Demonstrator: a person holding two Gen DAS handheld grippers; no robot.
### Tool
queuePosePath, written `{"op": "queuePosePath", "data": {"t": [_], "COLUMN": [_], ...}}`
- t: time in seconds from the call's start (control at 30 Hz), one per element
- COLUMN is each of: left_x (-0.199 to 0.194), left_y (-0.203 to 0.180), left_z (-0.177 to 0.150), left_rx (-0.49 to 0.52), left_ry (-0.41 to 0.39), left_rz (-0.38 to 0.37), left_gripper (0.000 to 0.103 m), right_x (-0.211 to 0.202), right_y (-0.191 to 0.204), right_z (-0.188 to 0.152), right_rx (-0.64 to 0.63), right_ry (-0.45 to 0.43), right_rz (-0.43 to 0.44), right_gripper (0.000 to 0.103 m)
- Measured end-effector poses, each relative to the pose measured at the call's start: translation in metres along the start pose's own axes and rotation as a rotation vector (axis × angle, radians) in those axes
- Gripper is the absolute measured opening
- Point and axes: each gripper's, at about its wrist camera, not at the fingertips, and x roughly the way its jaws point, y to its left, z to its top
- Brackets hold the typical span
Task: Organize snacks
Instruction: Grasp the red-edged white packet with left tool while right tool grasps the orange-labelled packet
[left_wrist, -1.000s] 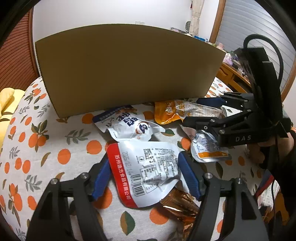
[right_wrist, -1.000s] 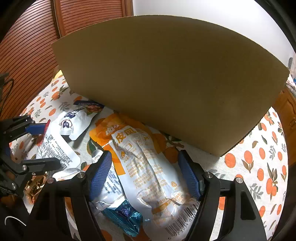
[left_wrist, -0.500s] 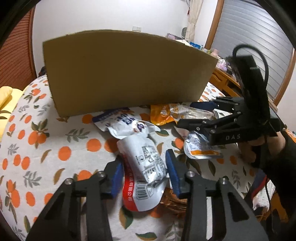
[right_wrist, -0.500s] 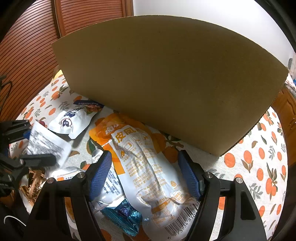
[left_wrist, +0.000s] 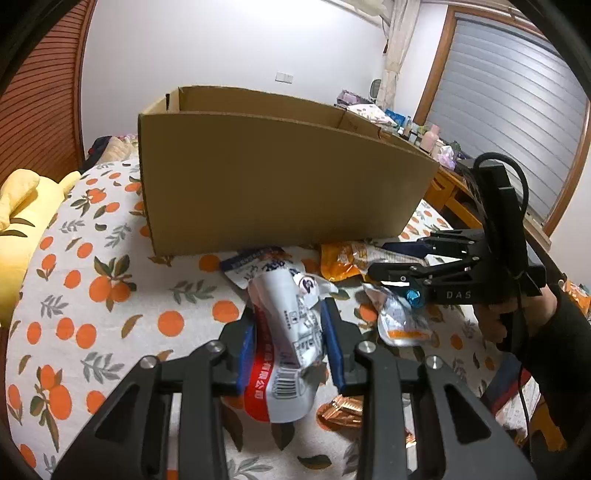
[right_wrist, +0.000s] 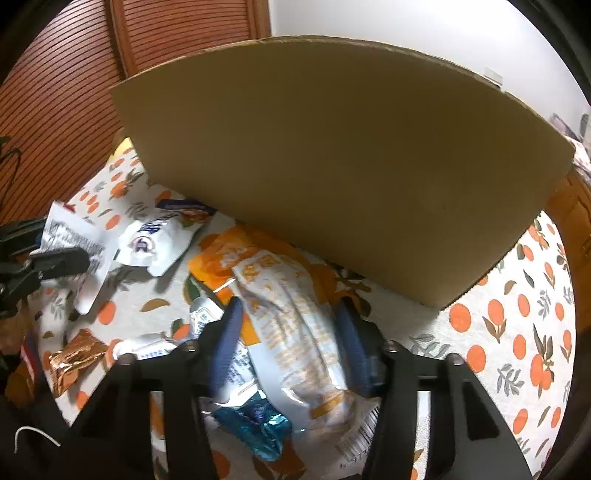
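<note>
1. The left gripper (left_wrist: 290, 332) has its jaws closing on a white and red snack packet (left_wrist: 286, 347); the blue pads press both sides and the packet buckles between them, so it is gripped. It sits raised above the orange-print cloth (left_wrist: 74, 295), which suits carrying it over a wall.

2. The right gripper (right_wrist: 290, 343) is closing around a long orange and white packet (right_wrist: 291, 325) that lies flat on the cloth. The pads stand at its two edges; whether they pinch yet I cannot tell for sure, so I judge it not yet gripped.

3. The cardboard box (left_wrist: 277, 184) stands open-topped just behind the snacks, its near wall touching the heap. That is probably where the packets go, since it is the only container near.

4. Loose snacks lie between the grippers: a white pouch (right_wrist: 159, 240) near the box wall, a copper foil packet (right_wrist: 74, 360) and a blue foil packet (right_wrist: 255, 424) under the long one.

5. Both grippers point downward from the near side, which leaves the box top free.
</note>
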Motion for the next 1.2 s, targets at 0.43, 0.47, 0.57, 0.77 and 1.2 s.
{"op": "queuePosePath", "data": {"t": [0.43, 0.47, 0.57, 0.77, 1.2], "left_x": [-0.004, -0.003, -0.002, -0.002, -0.001], "left_y": [-0.003, -0.004, -0.003, -0.002, 0.0], "left_z": [-0.001, -0.002, -0.002, -0.003, -0.004], "left_rx": [0.003, 0.003, 0.002, -0.003, -0.006], "left_ry": [0.002, 0.003, 0.006, 0.006, 0.01], "left_rz": [-0.003, -0.003, -0.003, -0.005, -0.006], "left_gripper": [0.031, 0.031, 0.031, 0.031, 0.032], "right_x": [0.006, 0.008, 0.014, 0.021, 0.028], "right_y": [0.002, 0.005, 0.007, 0.009, 0.03], "right_z": [0.005, 0.006, 0.011, 0.019, 0.029], "right_rx": [-0.024, -0.039, -0.052, -0.077, -0.14], "right_ry": [0.026, 0.03, 0.039, 0.066, 0.088], "right_rz": [0.007, -0.002, 0.0, 0.023, 0.039], "right_gripper": [0.06, 0.061, 0.071, 0.081, 0.064]}}
